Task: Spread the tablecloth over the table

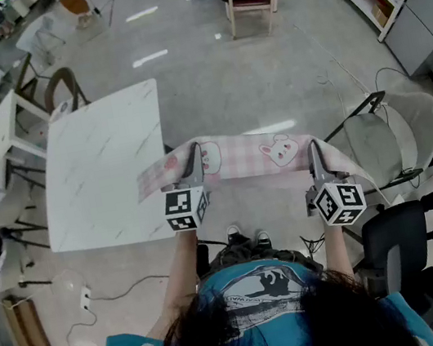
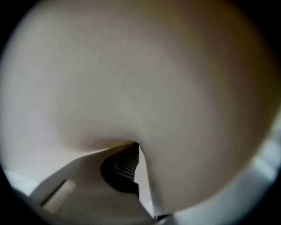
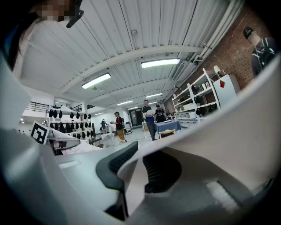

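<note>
The left gripper is clamped on the nine-o'clock end of the tablecloth (pink check, with rabbits), and the right gripper on its three-o'clock end. The table is seen at ten o'clock, its near edge overlapped by that left end.

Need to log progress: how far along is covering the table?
Done: the pink checked bunny-print tablecloth is picked up. In hand: left gripper and right gripper both clamp it, stretched in the air beside the white marble-patterned square table. Left: drawing it over the mostly bare top and laying it flat.
</note>
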Demonstrator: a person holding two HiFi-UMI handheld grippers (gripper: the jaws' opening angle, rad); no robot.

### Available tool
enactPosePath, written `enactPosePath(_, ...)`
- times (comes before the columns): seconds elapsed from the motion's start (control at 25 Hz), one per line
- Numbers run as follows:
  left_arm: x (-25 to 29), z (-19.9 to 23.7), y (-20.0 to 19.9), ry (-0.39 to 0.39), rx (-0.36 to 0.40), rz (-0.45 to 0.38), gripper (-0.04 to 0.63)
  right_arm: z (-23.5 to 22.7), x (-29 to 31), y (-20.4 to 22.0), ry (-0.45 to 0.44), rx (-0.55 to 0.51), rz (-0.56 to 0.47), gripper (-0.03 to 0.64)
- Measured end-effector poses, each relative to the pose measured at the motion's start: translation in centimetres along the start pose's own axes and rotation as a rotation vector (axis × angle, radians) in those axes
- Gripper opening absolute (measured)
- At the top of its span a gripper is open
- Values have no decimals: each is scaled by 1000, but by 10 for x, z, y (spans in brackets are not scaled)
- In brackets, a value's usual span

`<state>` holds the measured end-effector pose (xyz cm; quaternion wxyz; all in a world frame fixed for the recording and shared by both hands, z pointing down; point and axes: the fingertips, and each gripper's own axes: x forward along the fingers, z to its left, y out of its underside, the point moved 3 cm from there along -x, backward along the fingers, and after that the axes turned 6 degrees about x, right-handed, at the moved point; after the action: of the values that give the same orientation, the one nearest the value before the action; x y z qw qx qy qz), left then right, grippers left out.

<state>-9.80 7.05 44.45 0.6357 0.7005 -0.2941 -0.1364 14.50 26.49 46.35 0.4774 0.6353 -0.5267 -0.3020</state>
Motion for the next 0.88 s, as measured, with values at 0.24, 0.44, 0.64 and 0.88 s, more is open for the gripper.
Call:
enactPosePath(0.24, 1, -6, 0, -5, -15, 10, 71, -9, -2, 3, -15, 63, 0, 40)
enactPosePath(0.44, 4, -18, -2, -7, -36, 19, 69, -24, -5, 2, -31, 106, 5, 41)
enactPosePath(0.64, -1, -13, -2, -29, -56, 23, 69, -20, 2, 1, -65, 114, 10, 40)
enactPosePath(0.88, 1, -25, -3, -69, -53, 33, 69, -36, 10, -1, -124, 107, 30, 41)
